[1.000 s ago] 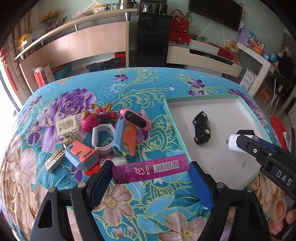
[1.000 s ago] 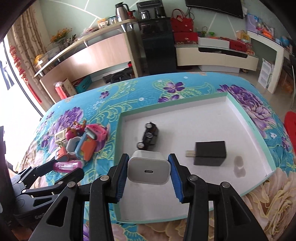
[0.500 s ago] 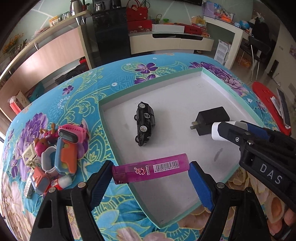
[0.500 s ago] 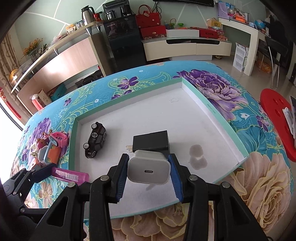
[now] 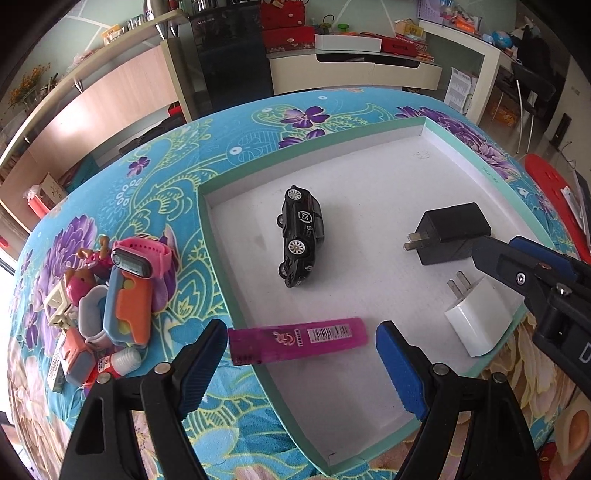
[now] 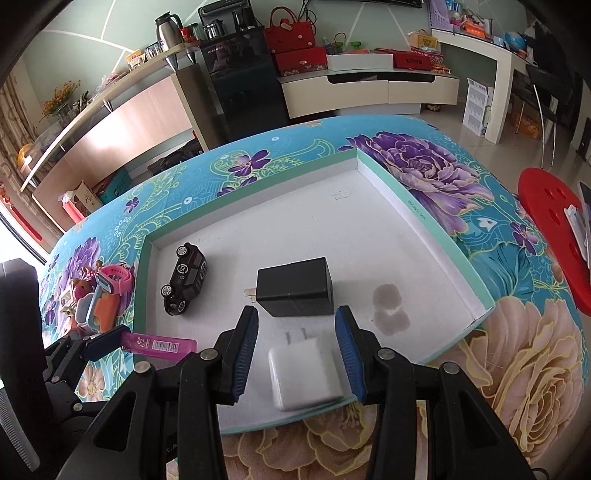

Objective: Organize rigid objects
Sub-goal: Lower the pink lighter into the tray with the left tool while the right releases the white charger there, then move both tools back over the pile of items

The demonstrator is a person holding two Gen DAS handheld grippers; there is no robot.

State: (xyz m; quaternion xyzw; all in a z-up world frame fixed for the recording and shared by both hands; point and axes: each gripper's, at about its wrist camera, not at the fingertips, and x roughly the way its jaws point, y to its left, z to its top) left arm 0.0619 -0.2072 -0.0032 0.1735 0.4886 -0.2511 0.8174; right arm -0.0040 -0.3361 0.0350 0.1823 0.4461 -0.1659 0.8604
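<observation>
lighter (image 5: 297, 339): translucent magenta bar | charger (image 6: 306, 374): glossy white block

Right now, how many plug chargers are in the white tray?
2. The black charger lies mid-tray; the white charger lies just in front of it, near the rim. None looks hidden.

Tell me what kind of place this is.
Most likely a home living room: a low TV cabinet along the wall, red handbags on it, and a thermos on a long wooden shelf.
</observation>
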